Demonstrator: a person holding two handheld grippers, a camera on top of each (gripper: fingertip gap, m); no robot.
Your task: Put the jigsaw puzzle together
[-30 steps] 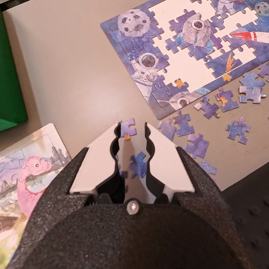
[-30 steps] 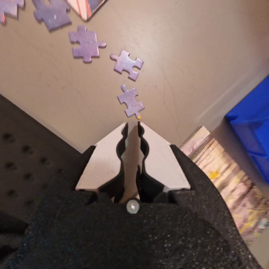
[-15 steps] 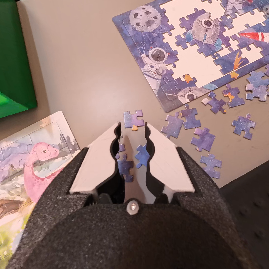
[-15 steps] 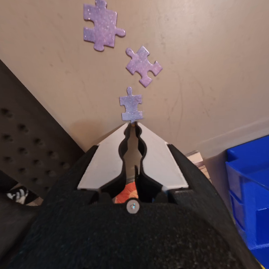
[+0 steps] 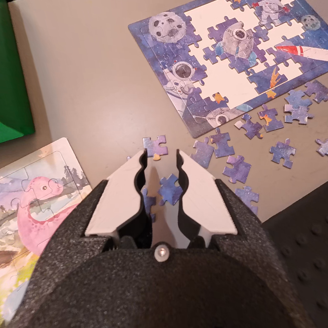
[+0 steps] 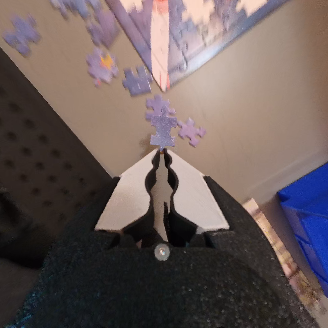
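Left gripper (image 5: 161, 152) hovers over a tan table (image 5: 85, 74), fingers spread apart with nothing between them. Just beyond its tips lies a loose piece (image 5: 156, 145), purple-blue with a small orange spot at its near edge. Two more blue pieces show in the gap between the fingers, lower down, flat on the table. The space puzzle (image 5: 239, 58) lies farther off, up and to the right: blue border done, moon, astronaut, capsule and red-tipped rocket in place, several white gaps of bare backing in the middle. A scatter of loose pieces (image 5: 237, 168) lies along the puzzle's near edge and to the right of the gripper. At left, a dinosaur puzzle (image 5: 40, 191), pink animal, looks assembled; beyond it a green bin (image 5: 14, 71). Dark perforated mat (image 5: 301, 248) at lower right, off the table edge. Right gripper (image 6: 161, 150) is pinched tight on a lilac piece (image 6: 163, 130), held by its lower tab, standing up from the tips clear of the table. Right view is blurred. Behind the held piece, other purple pieces lie flat, one just right of it (image 6: 191, 132). The puzzle's corner with the rocket sits above. Blue bin (image 6: 308, 213) at right edge.
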